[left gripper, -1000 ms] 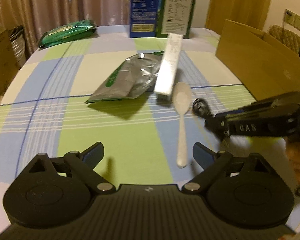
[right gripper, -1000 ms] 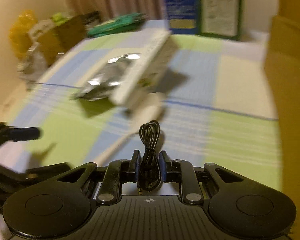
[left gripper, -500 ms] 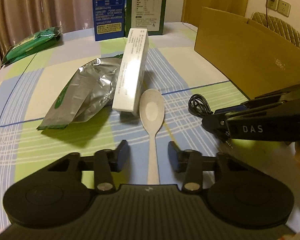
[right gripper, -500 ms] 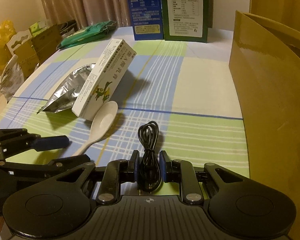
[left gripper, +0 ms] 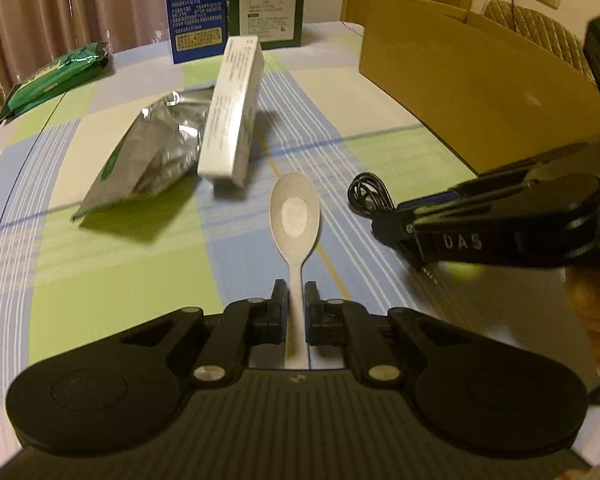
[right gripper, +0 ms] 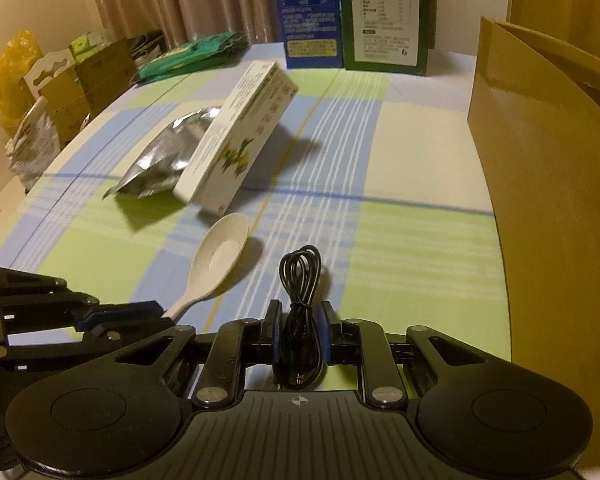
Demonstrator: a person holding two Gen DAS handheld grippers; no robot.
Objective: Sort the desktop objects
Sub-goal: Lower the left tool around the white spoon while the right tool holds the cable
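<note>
My left gripper (left gripper: 296, 302) is closed narrow on the handle of one pale spoon (left gripper: 295, 216). The bowl points away from me and lies over the checked tablecloth (left gripper: 120, 272); I cannot tell whether it rests on the cloth. The handle's end is hidden under the gripper body.

My right gripper (right gripper: 299, 320) is clamped on one bundle of black cable (right gripper: 300, 276), tied at the middle. Its loop sticks out ahead of the fingers, and its plug end is tucked low between them, hard to make out. In the left view this gripper comes in from the right, and part of a hand (left gripper: 592, 316) behind it is blurred and cut off by the frame.

Just beyond the spoon lies one white carton (left gripper: 233, 110), tilted, leaning on one crumpled silver pouch (left gripper: 148, 160). Farther back, one green packet (left gripper: 56, 76) lies near the table's left edge. Two tall boxes stand side by side at the far edge, one blue box (left gripper: 196, 12) and one dark green box (left gripper: 272, 4); their tops are cut off. One open brown cardboard box (left gripper: 472, 80) stands to the right; its inside is hidden.

Off the table to the left, in the right view, are stacked cardboard cartons (right gripper: 88, 80) and a yellow bag (right gripper: 10, 72), too dim to count.
</note>
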